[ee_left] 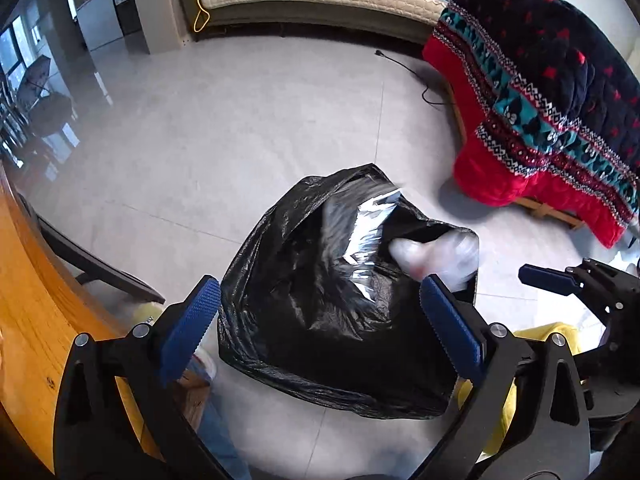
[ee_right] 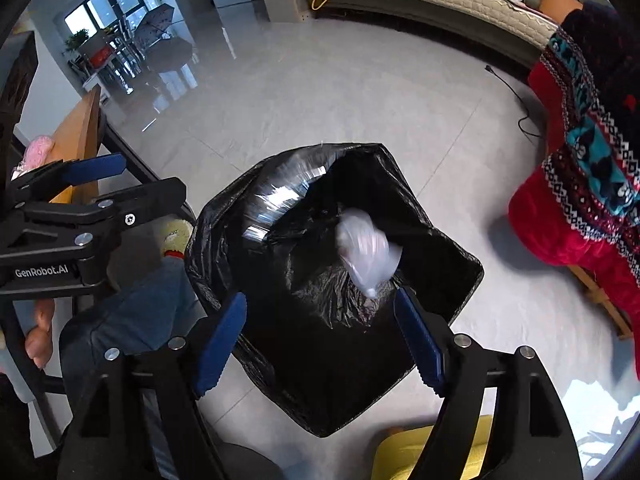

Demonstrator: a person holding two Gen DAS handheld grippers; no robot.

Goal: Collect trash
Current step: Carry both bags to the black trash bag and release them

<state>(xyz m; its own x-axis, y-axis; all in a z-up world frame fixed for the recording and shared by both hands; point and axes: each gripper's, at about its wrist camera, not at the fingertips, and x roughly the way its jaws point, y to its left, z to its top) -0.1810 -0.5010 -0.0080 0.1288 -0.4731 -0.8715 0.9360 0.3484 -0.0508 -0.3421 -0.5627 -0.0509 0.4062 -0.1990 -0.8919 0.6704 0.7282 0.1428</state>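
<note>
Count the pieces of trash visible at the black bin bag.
1. A crumpled, translucent white plastic wad is blurred over the open mouth of the black plastic bin bag, beyond the right gripper. More may lie hidden inside the dark bag.

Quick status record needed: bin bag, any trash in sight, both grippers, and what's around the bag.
bag: black trash bag, mouth open, on the grey tiled floor
trash: blurred clear plastic wad over the bag's opening, free of both grippers
left gripper: open, nothing between its fingers, above the bag
right gripper: open, empty, above the bag
surroundings: red patterned blanket to the right; wooden table to the left
</note>
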